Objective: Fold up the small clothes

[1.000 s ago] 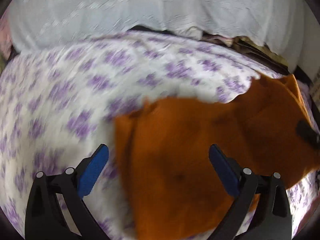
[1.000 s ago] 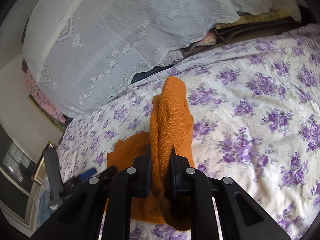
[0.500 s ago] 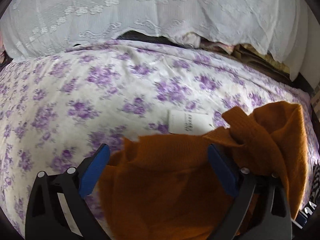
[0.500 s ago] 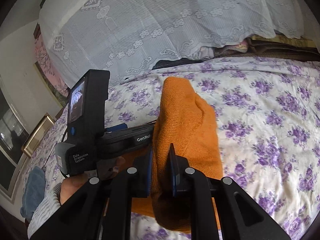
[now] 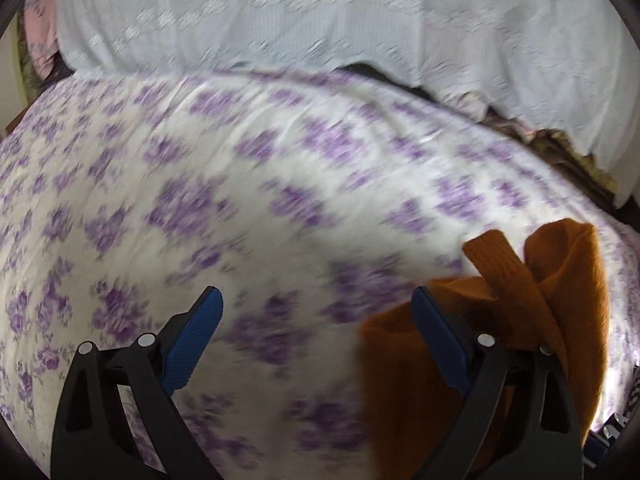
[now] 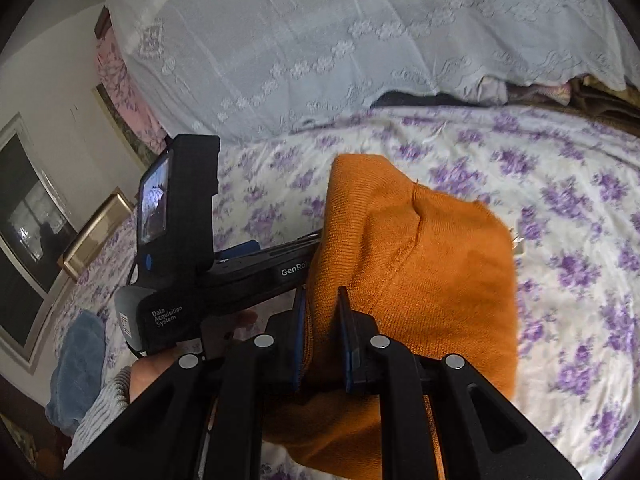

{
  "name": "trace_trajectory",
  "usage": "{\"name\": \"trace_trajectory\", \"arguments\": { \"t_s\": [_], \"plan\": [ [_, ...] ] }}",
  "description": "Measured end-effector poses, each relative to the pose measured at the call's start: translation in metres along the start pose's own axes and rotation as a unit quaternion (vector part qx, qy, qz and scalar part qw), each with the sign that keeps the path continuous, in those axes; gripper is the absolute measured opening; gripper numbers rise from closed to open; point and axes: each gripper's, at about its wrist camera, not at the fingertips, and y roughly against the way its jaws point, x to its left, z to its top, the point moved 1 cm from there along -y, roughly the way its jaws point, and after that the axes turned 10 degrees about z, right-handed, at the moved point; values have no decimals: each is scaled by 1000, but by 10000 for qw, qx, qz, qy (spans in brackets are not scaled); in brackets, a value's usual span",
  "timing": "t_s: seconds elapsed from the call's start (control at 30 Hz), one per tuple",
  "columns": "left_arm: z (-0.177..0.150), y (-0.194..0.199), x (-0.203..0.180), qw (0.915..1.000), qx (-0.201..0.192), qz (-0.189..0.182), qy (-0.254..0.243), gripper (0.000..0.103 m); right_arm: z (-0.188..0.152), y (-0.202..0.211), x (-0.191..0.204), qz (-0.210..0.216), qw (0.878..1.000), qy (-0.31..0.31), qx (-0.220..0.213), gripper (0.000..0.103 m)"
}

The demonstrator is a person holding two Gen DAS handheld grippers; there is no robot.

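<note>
1. Sweater (image 6: 432, 264), orange knit, is the landmark we place everything by; it lies bunched on the sheet (image 6: 560, 184), a white one with purple flowers.
2. We see the right gripper (image 6: 322, 332) clamped on a fold of the sweater, its 2 blue-lined fingers (image 6: 347, 336) pressing the knit from both sides, so that the cloth humps up beyond the tips.
3. Our left gripper (image 5: 316, 332) stands wide apart with nothing between its 2 blue pads (image 5: 192, 340); only the sheet (image 5: 240, 200) shows in the gap.
4. In the left wrist view the sweater (image 5: 560, 280) sits at the right, behind that gripper's right finger, and a ribbed strip of it stands up above the rest.
5. Left of the sweater in the right wrist view, the left gripper's black body (image 6: 180, 248) reaches in toward the knit; it carries a small screen and the words "Data Acquisition System".
6. Beyond the sweater, a white lace cloth (image 6: 320, 40) hangs over a pile at the sheet's far edge.
7. Far left of the sweater lies a blue cloth (image 6: 80, 360).
8. The left wrist view is blurred, so we cannot tell fine detail there.
</note>
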Motion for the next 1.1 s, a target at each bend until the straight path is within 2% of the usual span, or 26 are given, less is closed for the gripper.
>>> {"name": "trace_trajectory", "arguments": {
  "t_s": [0.1,0.13,0.17,0.27,0.33,0.4,0.5,0.6,0.7,0.77,0.8,0.87,0.93,1.1],
  "plan": [
    [-10,-22,13,9995,242,175,84,92,-15,-34,-3,-163,9985,63,526,19],
    [-11,-24,15,9995,244,181,98,92,-22,-45,-5,-198,9970,107,744,20],
    [-10,-22,16,9996,211,153,104,92,-26,-48,-5,-202,9966,182,774,19],
    [-11,-8,20,9998,17,152,82,93,-29,-42,2,-190,9956,473,781,26],
    [-14,0,28,9995,-35,266,139,93,-28,-27,6,75,9960,469,755,36],
    [-15,15,36,9994,-173,173,231,93,-28,-1,10,284,9965,579,541,37],
    [-13,41,34,9986,-490,70,170,93,-34,34,9,364,9962,767,183,37],
    [-17,55,18,9975,-687,22,-131,95,-38,52,-3,262,9978,608,16,16],
    [-29,48,-6,9963,-646,182,-528,97,-48,37,-10,136,9973,633,334,16],
    [-44,24,-20,9952,-322,489,-788,99,-62,8,-21,-77,9941,606,901,16],
    [-51,12,-23,9935,-207,687,-878,99,-70,-2,-29,8,9938,494,996,13],
    [-58,11,-24,9922,-366,813,-866,99,-75,0,-32,126,9954,539,785,13],
    [-56,16,-26,9901,-440,899,-982,99,-74,4,-33,161,9959,409,794,13],
    [-58,17,-23,9913,-454,843,-905,99,-80,5,-31,233,9962,488,676,12]
  ]
}}
